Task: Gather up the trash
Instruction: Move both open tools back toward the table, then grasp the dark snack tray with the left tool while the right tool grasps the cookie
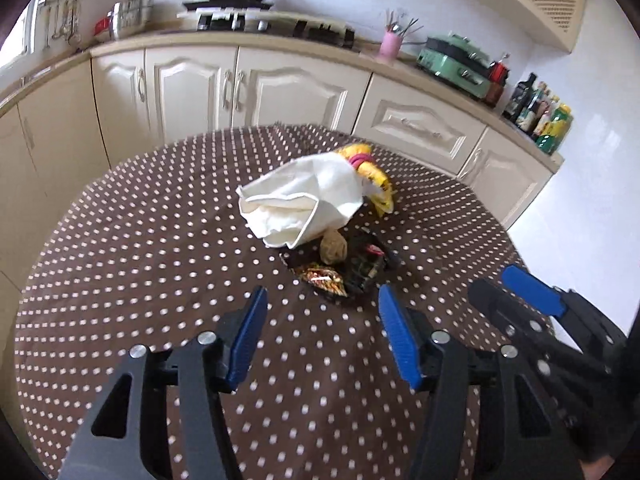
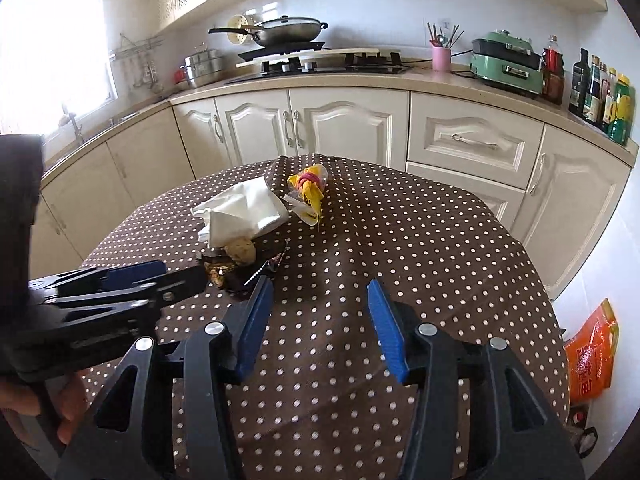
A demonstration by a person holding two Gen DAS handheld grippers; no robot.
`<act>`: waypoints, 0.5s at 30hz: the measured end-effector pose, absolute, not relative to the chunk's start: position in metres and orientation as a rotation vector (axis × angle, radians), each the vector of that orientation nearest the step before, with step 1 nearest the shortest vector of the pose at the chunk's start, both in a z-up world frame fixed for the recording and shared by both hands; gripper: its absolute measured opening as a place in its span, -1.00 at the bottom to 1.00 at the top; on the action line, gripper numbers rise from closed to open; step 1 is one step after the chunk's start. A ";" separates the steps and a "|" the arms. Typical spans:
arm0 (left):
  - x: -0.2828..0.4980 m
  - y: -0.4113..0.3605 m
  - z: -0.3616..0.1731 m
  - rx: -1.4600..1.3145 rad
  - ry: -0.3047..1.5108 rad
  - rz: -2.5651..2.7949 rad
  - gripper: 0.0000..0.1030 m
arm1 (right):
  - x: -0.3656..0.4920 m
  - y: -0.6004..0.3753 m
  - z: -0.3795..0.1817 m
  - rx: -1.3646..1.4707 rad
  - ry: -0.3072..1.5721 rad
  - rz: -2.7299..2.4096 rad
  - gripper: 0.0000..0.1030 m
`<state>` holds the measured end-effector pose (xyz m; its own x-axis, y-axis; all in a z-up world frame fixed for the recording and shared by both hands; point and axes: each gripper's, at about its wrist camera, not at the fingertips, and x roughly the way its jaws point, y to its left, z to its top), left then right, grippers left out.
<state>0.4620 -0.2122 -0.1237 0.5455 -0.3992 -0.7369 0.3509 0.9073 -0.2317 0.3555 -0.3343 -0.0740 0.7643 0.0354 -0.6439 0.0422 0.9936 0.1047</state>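
The trash sits mid-frame on the polka-dot bench point(image 1: 160, 240): a white paper bag point(image 1: 304, 196), a yellow wrapper point(image 1: 376, 184) behind it, a crumpled brown ball point(image 1: 333, 246) and dark snack wrappers point(image 1: 344, 272) in front. Left claw point(image 1: 322, 300) and right claw point(image 2: 320, 292) hover spread, pinching nothing.

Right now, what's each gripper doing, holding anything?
Left gripper: open, holding nothing, above the table.
Right gripper: open, holding nothing.
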 end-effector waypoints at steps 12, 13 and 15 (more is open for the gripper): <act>0.490 -0.221 -0.149 -0.093 0.953 -0.480 -0.66 | 0.370 -0.338 -0.080 0.105 0.720 0.006 -0.07; 0.488 -0.218 -0.149 -0.093 0.954 -0.483 -0.67 | 0.370 -0.337 -0.080 0.106 0.721 0.011 -0.07; 0.484 -0.208 -0.147 -0.098 0.958 -0.489 -0.68 | 0.370 -0.333 -0.079 0.105 0.725 0.024 -0.07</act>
<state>0.4843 -0.2085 -0.1467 0.4755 -0.4415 -0.7609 0.3567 0.8874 -0.2920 0.3701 -0.3328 -0.0790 0.7484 0.0588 -0.6606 0.0142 0.9944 0.1045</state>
